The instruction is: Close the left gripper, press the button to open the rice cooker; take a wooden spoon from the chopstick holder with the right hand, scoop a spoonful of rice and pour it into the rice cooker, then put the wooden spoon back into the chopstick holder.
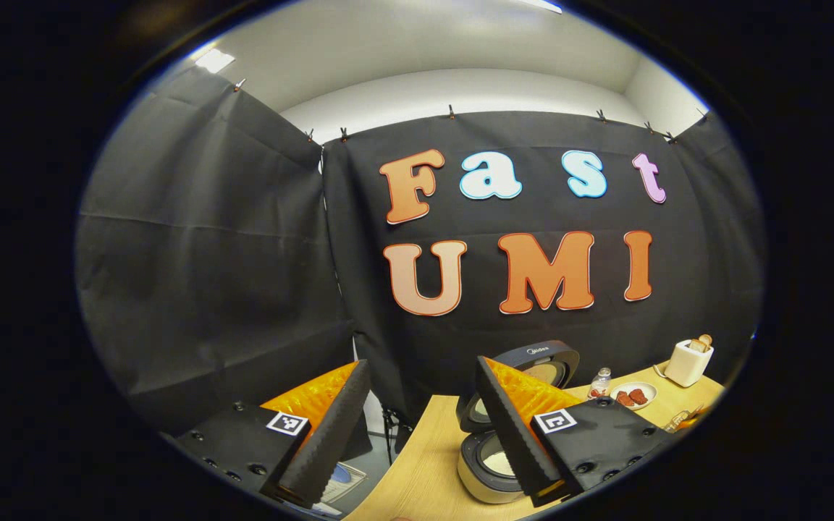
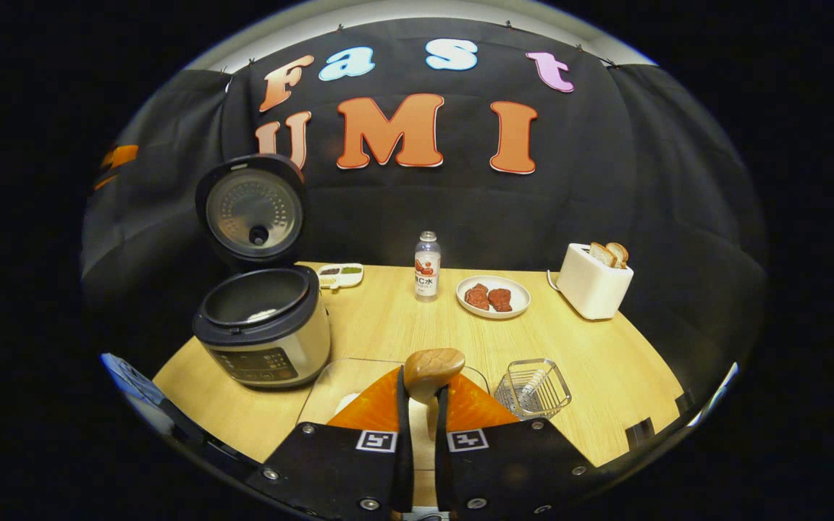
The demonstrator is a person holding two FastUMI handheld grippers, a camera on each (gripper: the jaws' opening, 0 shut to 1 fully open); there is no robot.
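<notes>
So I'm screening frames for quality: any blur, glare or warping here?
Left gripper view: ceiling light blows out and the table edge bows. Right gripper view: evenly lit and sharp, the table curving with the fisheye, the wooden spoon crisp.

Rice cooker (image 1: 493,463) body partly hidden behind left tool's finger. Wooden spoon (image 2: 433,367) handle concealed between right tool's fingers. Glass container (image 2: 348,383) partly covered.

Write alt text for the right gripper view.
The right gripper is shut on a wooden spoon, bowl up, above a wooden table. To its left stands an open rice cooker with its lid raised; a wire holder, bottle, plate and toaster lie beyond.
</notes>
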